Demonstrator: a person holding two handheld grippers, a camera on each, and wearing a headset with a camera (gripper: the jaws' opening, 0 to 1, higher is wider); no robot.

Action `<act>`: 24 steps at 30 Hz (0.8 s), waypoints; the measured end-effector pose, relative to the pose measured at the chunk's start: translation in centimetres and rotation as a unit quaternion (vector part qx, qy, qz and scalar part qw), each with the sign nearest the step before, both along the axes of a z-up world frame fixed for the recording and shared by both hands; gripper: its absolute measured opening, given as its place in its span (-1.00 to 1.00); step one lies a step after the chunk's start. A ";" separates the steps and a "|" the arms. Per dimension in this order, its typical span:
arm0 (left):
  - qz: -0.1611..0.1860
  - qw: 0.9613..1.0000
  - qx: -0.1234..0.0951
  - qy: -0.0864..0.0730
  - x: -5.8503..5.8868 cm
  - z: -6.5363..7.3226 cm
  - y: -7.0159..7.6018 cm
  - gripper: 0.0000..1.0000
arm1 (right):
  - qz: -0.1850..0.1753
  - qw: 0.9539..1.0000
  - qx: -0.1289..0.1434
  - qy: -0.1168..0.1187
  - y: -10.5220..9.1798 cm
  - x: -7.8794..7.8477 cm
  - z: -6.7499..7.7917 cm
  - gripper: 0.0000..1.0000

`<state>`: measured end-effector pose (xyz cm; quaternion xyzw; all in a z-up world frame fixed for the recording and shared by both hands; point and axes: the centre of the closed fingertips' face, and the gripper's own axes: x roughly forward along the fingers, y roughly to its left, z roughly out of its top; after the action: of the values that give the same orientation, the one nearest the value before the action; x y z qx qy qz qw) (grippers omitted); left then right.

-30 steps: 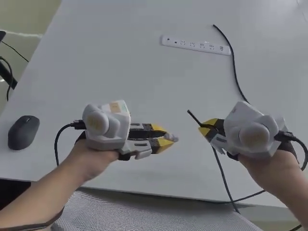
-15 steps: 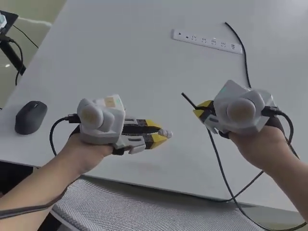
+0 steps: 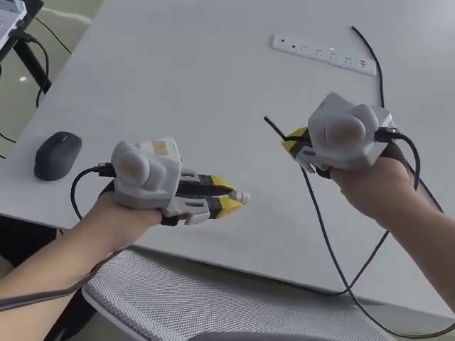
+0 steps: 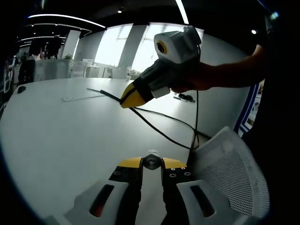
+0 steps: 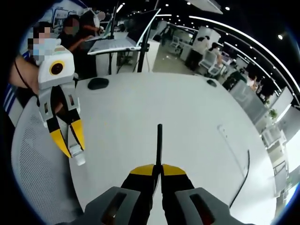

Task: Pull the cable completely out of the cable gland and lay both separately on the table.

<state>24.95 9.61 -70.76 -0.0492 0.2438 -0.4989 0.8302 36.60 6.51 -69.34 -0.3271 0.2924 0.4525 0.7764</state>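
Above the near edge of the table (image 3: 199,85), you hold the two parts apart in the air. The left gripper (image 3: 232,202) has its fingers (image 4: 129,163) closed narrowly on the small pale cable gland (image 3: 242,197), which sits right at the fingertips. The right gripper (image 3: 290,143) is clamped on the black cable (image 3: 273,128). A short free end pokes out past its tips, and the rest trails down under your hand and over the table edge towards the floor.

Nothing joins the cable's free end to the gland, and there is a clear gap between them. By my judgement the pull-out is done and the step in hand is laying both down.

For the next move, lower each gripper to the surface and open it there, keeping the two well apart. Set the gland down gently. It is small and looks round, so it could roll.

Carry the cable further in before you let go. Most of its length hangs off the edge, and that weight could drag the end off the table.

You have plenty of open room. A broad bare stretch of table lies ahead of both grippers, with the power strip (image 3: 323,55) well away at the far side and the mouse (image 3: 57,155) off to your left. The edge and the mesh chair (image 3: 178,298) are close under your wrists, so move forward rather than straight down.
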 end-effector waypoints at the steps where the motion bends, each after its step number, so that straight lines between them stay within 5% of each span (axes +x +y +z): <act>1: 0.000 1.000 0.000 0.001 0.0 -0.1 0.1 -0.69 | 0.004 1.000 -0.002 0.001 0.4 0.1 -0.2 -1.00; 13: 0.014 1.000 0.005 0.015 -0.3 -1.9 1.7 -0.69 | 0.030 0.999 0.007 0.021 4.3 1.2 -1.4 -1.00; 16: 0.015 1.000 0.007 0.020 -0.4 -2.4 2.0 -0.69 | 0.019 0.998 0.034 0.041 5.8 1.7 -1.3 -1.00; 24: 0.027 0.999 0.008 0.028 -0.2 -3.5 2.9 -0.69 | 0.042 0.998 0.016 0.044 8.0 2.1 -2.8 -1.00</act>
<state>24.74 12.54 -74.22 -0.0630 0.2694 -0.4731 0.8365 38.67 14.47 -72.15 -0.3068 0.3050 0.5031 0.7482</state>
